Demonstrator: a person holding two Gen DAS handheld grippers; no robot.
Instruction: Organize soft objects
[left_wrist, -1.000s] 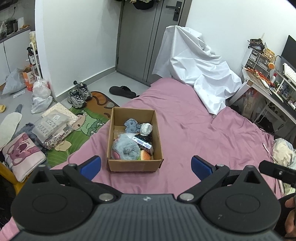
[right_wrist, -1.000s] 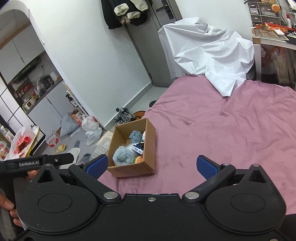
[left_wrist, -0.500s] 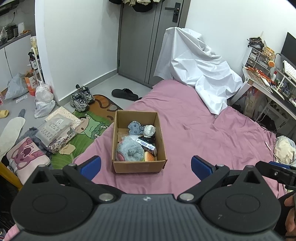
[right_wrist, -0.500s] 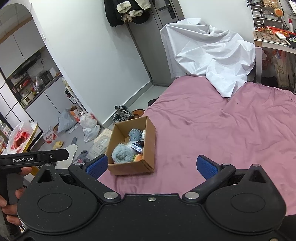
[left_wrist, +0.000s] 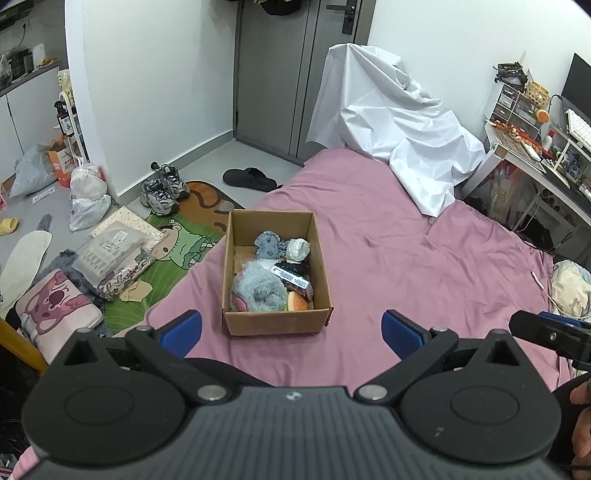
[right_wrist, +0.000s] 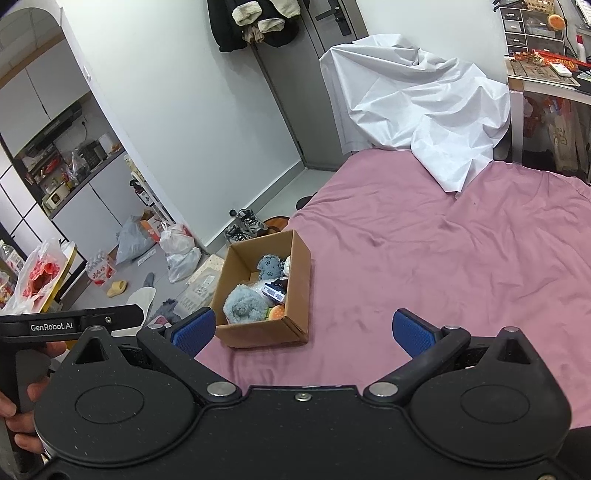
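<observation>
Left wrist view: left gripper (left_wrist: 291, 328) hanging wide apart, empty, before cardboard box (left_wrist: 277, 321) holding plush toys (left_wrist: 258, 290). Right gripper (right_wrist: 303, 330) likewise spread over pink bedsheet (right_wrist: 443, 258).

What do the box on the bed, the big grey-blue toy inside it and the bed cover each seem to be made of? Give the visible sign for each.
Cardboard box: brown corrugated card, matte, with folded flaps and raw edges.
Grey-blue plush toy: probably synthetic fur, shaggy and fluffy in clumps.
Pink bed cover: woven fabric, smooth and matte, lying in soft creases; which fibre cannot be told.
</observation>
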